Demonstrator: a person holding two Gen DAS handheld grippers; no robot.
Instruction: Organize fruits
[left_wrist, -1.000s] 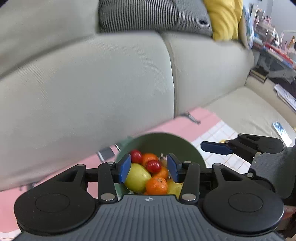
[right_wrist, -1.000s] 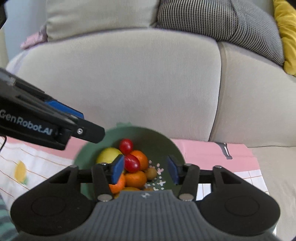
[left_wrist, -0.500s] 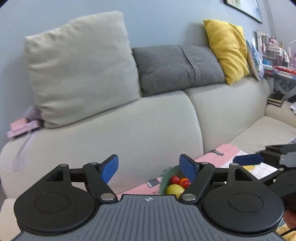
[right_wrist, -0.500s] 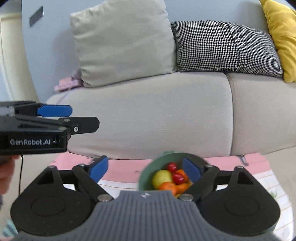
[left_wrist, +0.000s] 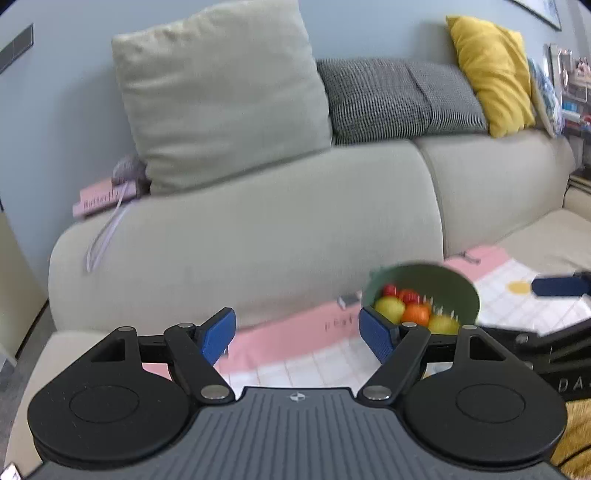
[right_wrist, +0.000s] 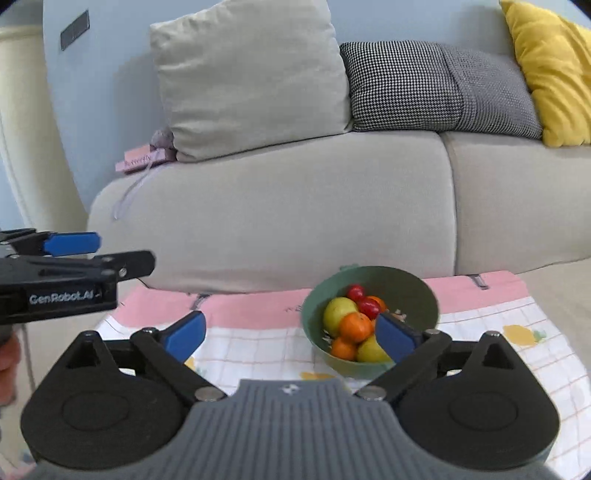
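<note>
Behind everything ran a pale grey fabric sofa (right_wrist: 295, 206) with cushions along its back. Before it lay a pink-edged checked cloth (right_wrist: 258, 343) carrying a round green bowl (right_wrist: 413, 291) heaped with red, orange and yellow-green fruits (right_wrist: 351, 321). Left tool (left_wrist: 297, 332) had just been opening; it stood spread, nothing between its blue pads, bowl off to its right. Right tool (right_wrist: 291, 336) likewise had just opened, spread and empty, its right pad (right_wrist: 395, 339) overlapping the bowl in view.

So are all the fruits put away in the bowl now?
Looks nearly done: the fruit sits piled in the green bowl on the cloth. Nothing is in hand; the left gripper and right gripper are open and empty. No loose fruit shows.
</note>
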